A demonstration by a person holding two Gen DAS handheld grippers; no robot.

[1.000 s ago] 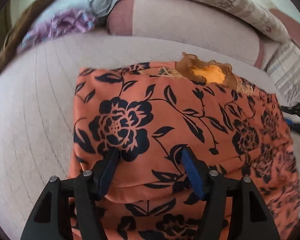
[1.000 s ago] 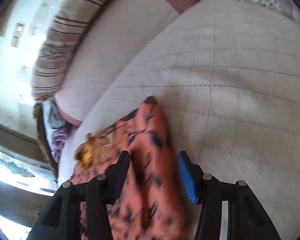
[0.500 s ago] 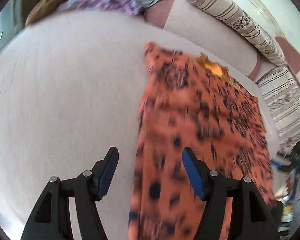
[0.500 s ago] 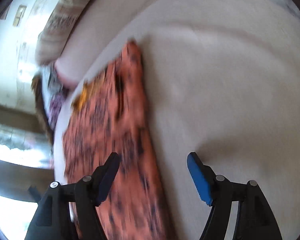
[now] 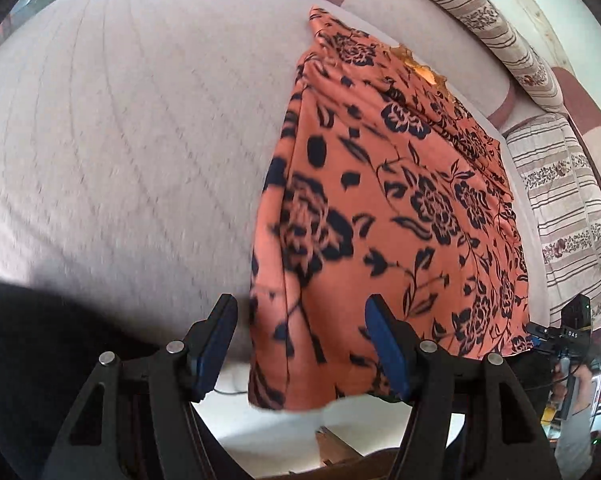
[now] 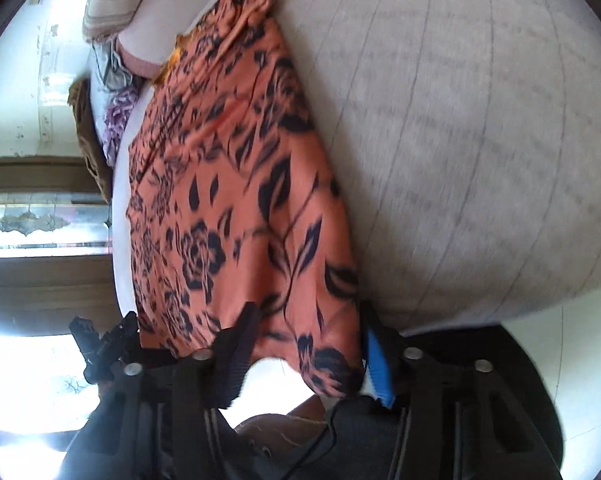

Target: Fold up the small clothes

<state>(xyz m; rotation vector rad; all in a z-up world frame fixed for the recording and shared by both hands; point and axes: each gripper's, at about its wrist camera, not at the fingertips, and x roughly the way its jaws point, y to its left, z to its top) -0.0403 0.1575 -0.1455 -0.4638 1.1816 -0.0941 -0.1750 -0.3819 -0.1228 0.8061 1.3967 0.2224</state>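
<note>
Orange black-floral garment point(image 5: 400, 200) one fold in. Left tongs point(image 5: 300, 344) open over near hem corner; right tongs point(image 6: 308, 344) closing around opposite corner. Further folds left.

- The orange garment point(image 5: 384, 216) is thin, soft cloth, matt, with dark printed flowers and a few wrinkles
- The pale bed cover point(image 5: 132, 128) is thick matt cloth with stitched lines, a bit rough
- The striped cushions point(image 5: 560, 208) are woven cloth, matt
- The left gripper point(image 5: 300, 340) has black matt plastic arms, shiny round metal bolts, and blue pads point(image 5: 384, 344) that look rubbery
- The right gripper point(image 6: 304, 348) is the same black plastic; one finger point(image 6: 236, 352) has a ridged, rough face
- The purple clothes point(image 6: 118, 120) look soft and crinkly
</note>
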